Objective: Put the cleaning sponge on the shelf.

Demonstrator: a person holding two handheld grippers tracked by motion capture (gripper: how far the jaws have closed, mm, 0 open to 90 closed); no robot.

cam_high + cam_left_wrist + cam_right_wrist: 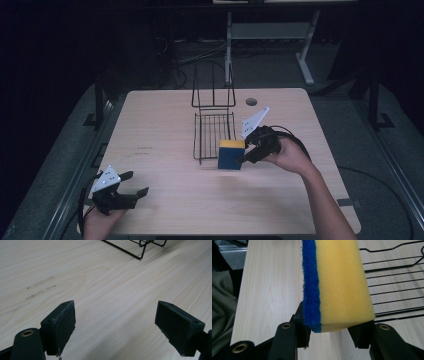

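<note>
The right gripper (243, 159), held in a person's right hand (290, 156) with the forearm reaching in from 5 o'clock, pinches a yellow-and-blue sponge (231, 154) between its two black jaws just right of the table's centre. Seen from the right gripper view, the sponge (337, 282) stands on edge between the jaws, its long axis running away from the camera, the blue scouring layer on the left face and the yellow foam on the right. In the high view the yellow side faces up and the blue face looks toward the person. The sponge sits at the 5 o'clock corner of a black wire rack (213, 130), apparently touching its near edge; whether it rests on the wooden table (165, 200) cannot be told. The left gripper (136, 185), in the left hand (97, 222) at 7 o'clock, hovers low with its jaws spread wide, pointing toward 3 o'clock over bare wood (112, 297), well apart from the sponge.
</note>
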